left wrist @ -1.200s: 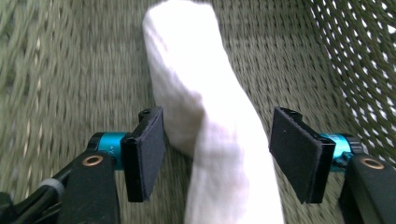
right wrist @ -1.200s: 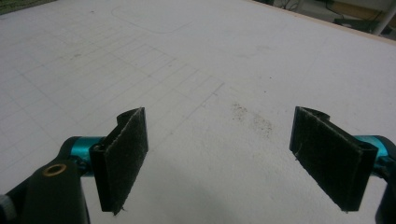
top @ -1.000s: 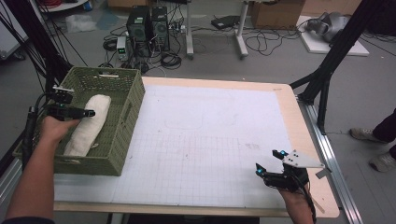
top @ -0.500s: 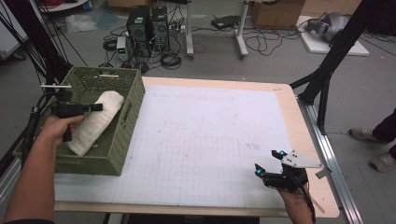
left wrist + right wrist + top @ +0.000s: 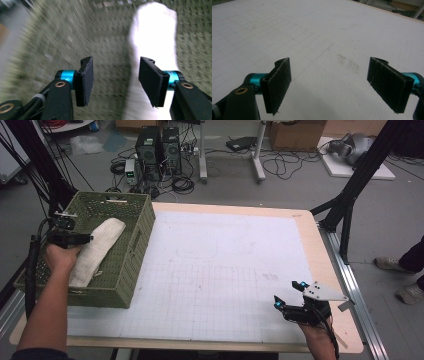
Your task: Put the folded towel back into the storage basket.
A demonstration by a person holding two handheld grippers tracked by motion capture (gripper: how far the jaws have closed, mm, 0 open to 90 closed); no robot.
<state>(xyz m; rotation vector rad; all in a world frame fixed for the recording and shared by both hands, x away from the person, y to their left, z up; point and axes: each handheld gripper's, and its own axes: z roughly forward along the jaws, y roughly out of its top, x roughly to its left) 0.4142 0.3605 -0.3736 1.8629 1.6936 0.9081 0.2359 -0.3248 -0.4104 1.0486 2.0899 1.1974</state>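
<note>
Your left claw (image 5: pixel 115 82), just reopened, hangs released over the towel (image 5: pixel 97 247) in the basket (image 5: pixel 142 227); clear it straight up.

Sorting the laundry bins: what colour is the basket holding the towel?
Olive green basket, clearest in the high view.

The right claw (image 5: pixel 329 86) has two black pads (image 5: pixel 277 83) that stand far apart, with nothing between them. Each pad sits on a shiny blue part. Below the claw lies the white table (image 5: pixel 317 30). Thin grey lines make little squares on the table top. A curved line (image 5: pixel 294 12) is drawn near the far edge. A patch of dark specks (image 5: pixel 348 62) sits on the table just past the claw, closer to the pad on the right side. A light wood rim (image 5: pixel 387 11) runs along the far edge of the table.
</note>
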